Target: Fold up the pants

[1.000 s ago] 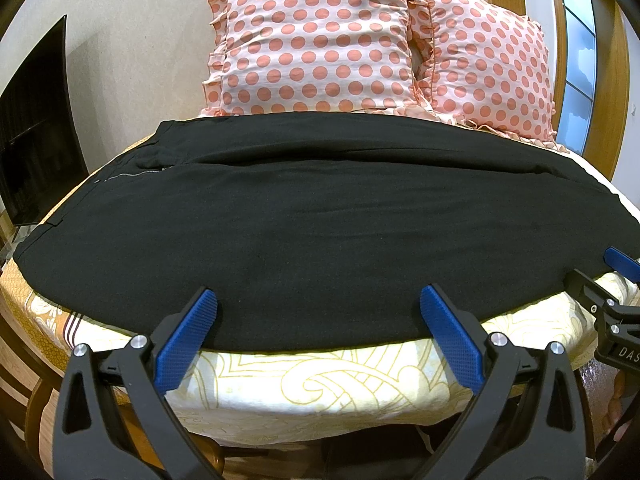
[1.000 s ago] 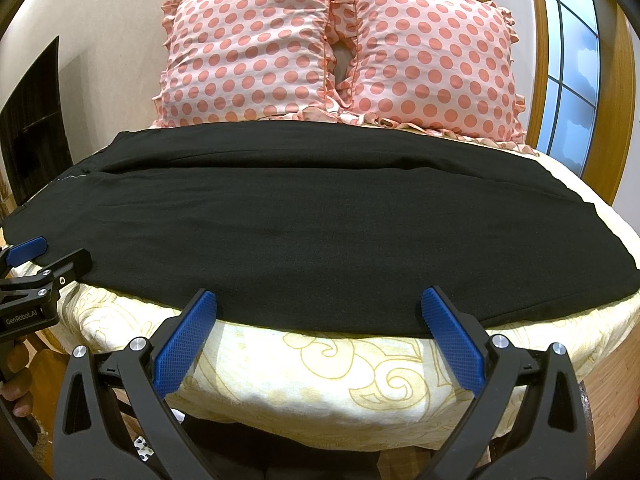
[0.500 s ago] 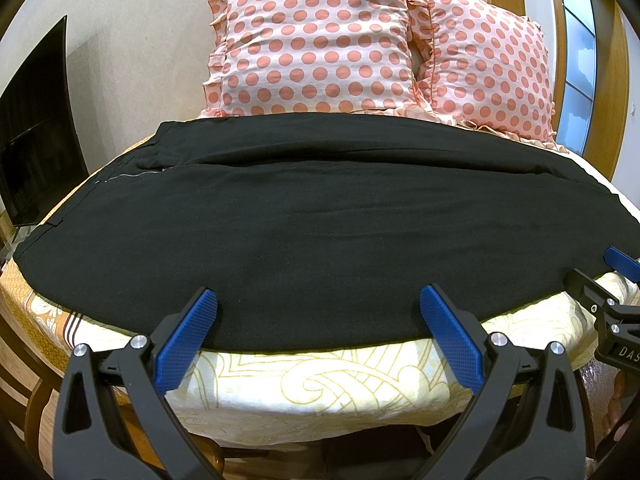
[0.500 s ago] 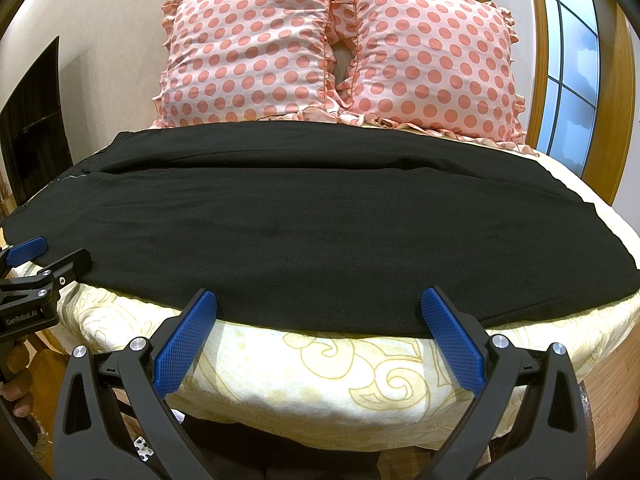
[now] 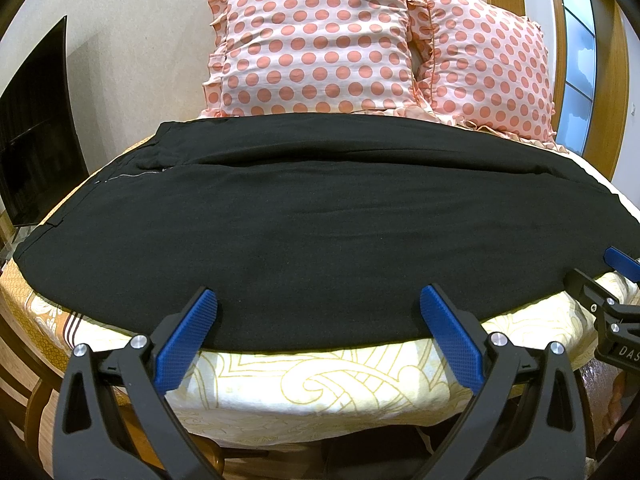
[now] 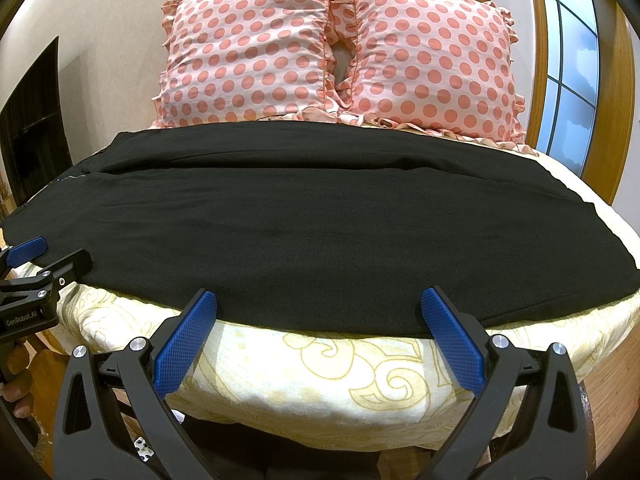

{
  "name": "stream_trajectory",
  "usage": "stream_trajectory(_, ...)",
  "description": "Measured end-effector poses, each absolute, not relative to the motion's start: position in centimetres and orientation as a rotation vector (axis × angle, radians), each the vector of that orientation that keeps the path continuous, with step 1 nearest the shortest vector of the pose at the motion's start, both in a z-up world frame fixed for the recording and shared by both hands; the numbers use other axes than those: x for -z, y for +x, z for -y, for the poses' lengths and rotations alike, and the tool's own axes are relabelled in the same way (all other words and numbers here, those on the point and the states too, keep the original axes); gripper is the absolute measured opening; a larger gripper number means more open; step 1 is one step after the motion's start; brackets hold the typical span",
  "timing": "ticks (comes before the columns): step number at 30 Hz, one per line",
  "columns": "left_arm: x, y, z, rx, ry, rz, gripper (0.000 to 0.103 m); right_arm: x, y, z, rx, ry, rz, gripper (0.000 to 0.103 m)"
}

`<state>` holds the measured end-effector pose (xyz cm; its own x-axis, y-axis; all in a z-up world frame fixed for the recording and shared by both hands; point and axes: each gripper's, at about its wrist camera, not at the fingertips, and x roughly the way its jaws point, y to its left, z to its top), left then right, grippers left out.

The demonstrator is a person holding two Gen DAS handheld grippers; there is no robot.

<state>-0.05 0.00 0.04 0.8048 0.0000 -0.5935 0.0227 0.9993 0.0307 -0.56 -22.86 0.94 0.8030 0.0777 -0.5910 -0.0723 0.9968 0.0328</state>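
Nothing has shifted over the last sec: both tongs sit where they were, cloth undisturbed. Black pants (image 5: 320, 232) lie flat across the bed (image 5: 320, 380), lengthwise, waistband w/ zipper off to the left of the tongs, hems to the right. Left tongs (image 5: 318, 336) spread wide, empty, near hem edge just ahead. Right tongs (image 6: 320, 334) likewise wide, empty. Polka-dot pillows (image 6: 332, 52) beyond. Judgement: pause before first grab; fold not begun.
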Motion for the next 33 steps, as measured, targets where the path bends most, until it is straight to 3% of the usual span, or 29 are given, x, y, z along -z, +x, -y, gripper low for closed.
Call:
stream_trajectory(26,-0.6,0.3,-0.3,0.016,0.040,-0.684,0.101,-1.3,0.2,23.6,-0.158,0.029,-0.657,0.102)
stream_trajectory(33,-3.8,1.7,-1.1,-0.003,0.035,-0.630,0.101,-7.1,4.0,31.8,-0.114,0.271,-0.574,0.102)
